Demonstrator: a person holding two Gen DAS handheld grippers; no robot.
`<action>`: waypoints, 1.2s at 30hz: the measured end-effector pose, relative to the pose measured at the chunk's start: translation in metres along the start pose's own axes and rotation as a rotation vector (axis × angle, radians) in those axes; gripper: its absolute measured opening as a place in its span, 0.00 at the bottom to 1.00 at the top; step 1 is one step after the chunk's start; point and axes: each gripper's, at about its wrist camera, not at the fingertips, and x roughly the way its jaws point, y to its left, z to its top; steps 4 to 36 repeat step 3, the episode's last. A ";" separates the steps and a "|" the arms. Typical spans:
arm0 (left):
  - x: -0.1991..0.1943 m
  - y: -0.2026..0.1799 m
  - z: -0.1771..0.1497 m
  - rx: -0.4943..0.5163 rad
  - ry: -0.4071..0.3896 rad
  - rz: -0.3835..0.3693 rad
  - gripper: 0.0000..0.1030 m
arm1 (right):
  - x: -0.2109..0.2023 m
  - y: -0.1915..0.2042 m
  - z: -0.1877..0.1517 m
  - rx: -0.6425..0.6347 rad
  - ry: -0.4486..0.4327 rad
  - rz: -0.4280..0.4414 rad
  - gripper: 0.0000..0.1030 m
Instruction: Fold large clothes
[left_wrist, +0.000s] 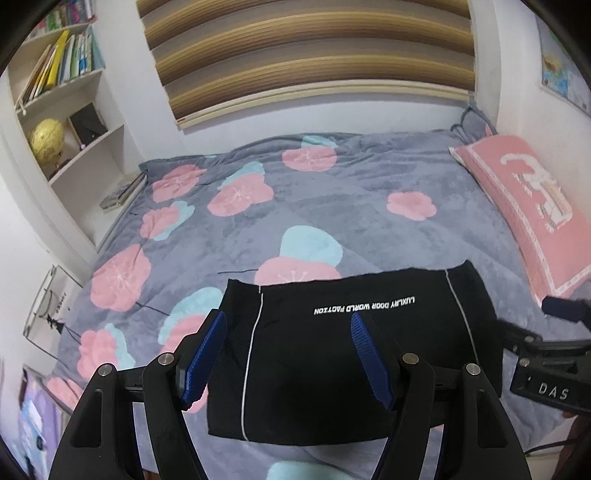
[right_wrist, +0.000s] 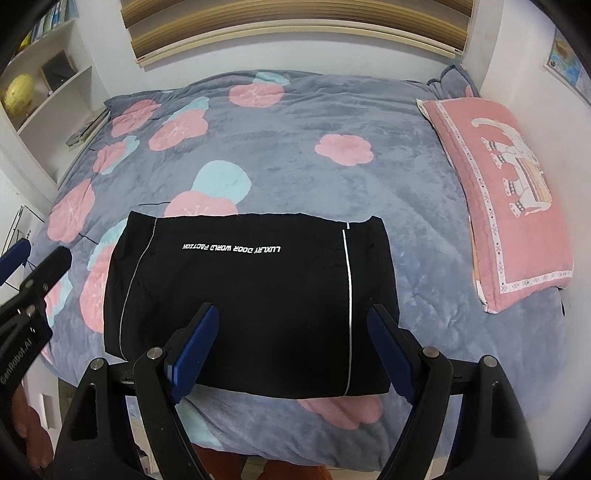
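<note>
Left gripper (left_wrist: 288, 325) w/ jaws wide, nothing between the pads, hanging over the near-left part of the folded black garment (left_wrist: 351, 350); right gripper (right_wrist: 293, 317) also wide & empty, above the garment's near edge by its right white stripe. Garment lies flat in a rectangle near the front of the grey floral bedspread (right_wrist: 295, 129), white lettering facing away. Pink pillow (right_wrist: 506, 195) well apart on the right.

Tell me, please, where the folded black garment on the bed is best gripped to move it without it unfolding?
Probably the near edge of the black garment, one open gripper at each near corner, coming from the bed's front. It lies flat, so only the stacked edges give the pads something to pinch.
</note>
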 end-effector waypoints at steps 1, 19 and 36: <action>0.000 0.002 0.000 0.002 -0.007 0.010 0.69 | 0.000 0.001 0.000 -0.004 0.000 -0.001 0.82; 0.001 0.004 0.000 0.015 -0.007 0.006 0.69 | 0.000 0.002 0.000 -0.008 -0.001 -0.005 0.82; 0.001 0.004 0.000 0.015 -0.007 0.006 0.69 | 0.000 0.002 0.000 -0.008 -0.001 -0.005 0.82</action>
